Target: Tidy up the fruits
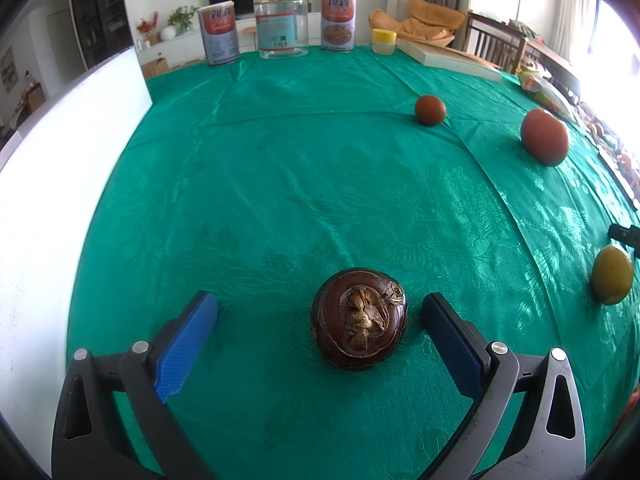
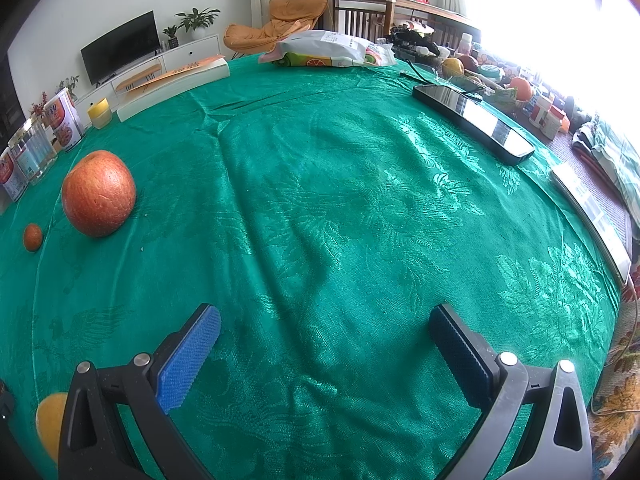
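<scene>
A dark brown water chestnut [image 1: 359,319] sits on the green tablecloth [image 1: 300,184] between the blue pads of my open left gripper [image 1: 320,306], nearer the right pad, touching neither. Farther right lie a small brown fruit [image 1: 430,110], a red apple [image 1: 544,137] and a yellow-green fruit [image 1: 612,274]. My right gripper [image 2: 325,320] is open and empty above bare cloth. In its view the apple [image 2: 98,193] and small brown fruit [image 2: 32,237] lie at the left, and the yellow fruit [image 2: 51,420] shows behind its left finger.
Two tins [image 1: 218,34] [image 1: 338,21] and a clear jar [image 1: 281,25] stand at the far edge with a yellow cup [image 1: 384,41] and a flat box [image 1: 448,58]. A white board [image 1: 52,184] is on the left. A dark phone-like slab [image 2: 474,120] and bags [image 2: 332,50] lie far right.
</scene>
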The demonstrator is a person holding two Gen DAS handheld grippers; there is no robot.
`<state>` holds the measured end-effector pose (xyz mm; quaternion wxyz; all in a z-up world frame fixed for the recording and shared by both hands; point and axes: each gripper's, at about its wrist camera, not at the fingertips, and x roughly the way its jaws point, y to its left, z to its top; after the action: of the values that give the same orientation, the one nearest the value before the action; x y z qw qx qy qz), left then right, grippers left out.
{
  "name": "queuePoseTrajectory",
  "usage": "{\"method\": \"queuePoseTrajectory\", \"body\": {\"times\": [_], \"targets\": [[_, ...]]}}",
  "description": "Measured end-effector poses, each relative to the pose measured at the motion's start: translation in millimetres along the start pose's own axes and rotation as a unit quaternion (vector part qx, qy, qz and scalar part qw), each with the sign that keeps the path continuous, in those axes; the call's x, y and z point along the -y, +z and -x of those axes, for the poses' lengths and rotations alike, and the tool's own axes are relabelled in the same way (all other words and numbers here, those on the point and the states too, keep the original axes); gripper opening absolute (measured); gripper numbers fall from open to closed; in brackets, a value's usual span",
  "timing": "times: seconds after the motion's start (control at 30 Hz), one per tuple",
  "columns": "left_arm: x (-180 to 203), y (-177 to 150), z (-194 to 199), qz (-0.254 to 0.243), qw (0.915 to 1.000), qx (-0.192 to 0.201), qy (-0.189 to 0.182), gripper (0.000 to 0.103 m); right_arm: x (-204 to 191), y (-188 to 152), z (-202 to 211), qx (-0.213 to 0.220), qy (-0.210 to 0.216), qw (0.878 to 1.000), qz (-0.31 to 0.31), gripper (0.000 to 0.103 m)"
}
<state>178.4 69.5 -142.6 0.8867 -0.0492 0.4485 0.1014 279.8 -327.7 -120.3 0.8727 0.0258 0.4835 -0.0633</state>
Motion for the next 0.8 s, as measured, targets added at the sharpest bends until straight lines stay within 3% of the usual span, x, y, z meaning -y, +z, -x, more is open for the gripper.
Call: {"method": "queuePoseTrajectory", "body": {"times": [0.13,0.27,0.37,0.63,0.73,0.8], "targets": [[0,0,0,0.000,1.0000,0.000,0.000,0.102,8,-4,14,-0.036,0.090,0.994,-0.045,0.102],[0,0,0,0.000,1.0000,0.000,0.000,0.102,8,-11,23,-0.092,0.197,0.970,-0.109,0.098],[0,0,0,0.000,1.0000,0.000,0.000,0.102,-3,-16,23,-0.142,0.254,0.949,-0.124,0.085],[0,0,0,0.000,1.0000,0.000,0.000,0.102,-41,-17,22,-0.209,0.285,0.930,-0.103,0.074],[0,0,0,0.000,1.0000,0.000,0.000,0.102,-54,-17,20,-0.216,0.273,0.934,-0.085,0.073],[0,0,0,0.000,1.0000,0.000,0.000,0.102,-63,-19,18,-0.227,0.277,0.931,-0.075,0.060]]}}
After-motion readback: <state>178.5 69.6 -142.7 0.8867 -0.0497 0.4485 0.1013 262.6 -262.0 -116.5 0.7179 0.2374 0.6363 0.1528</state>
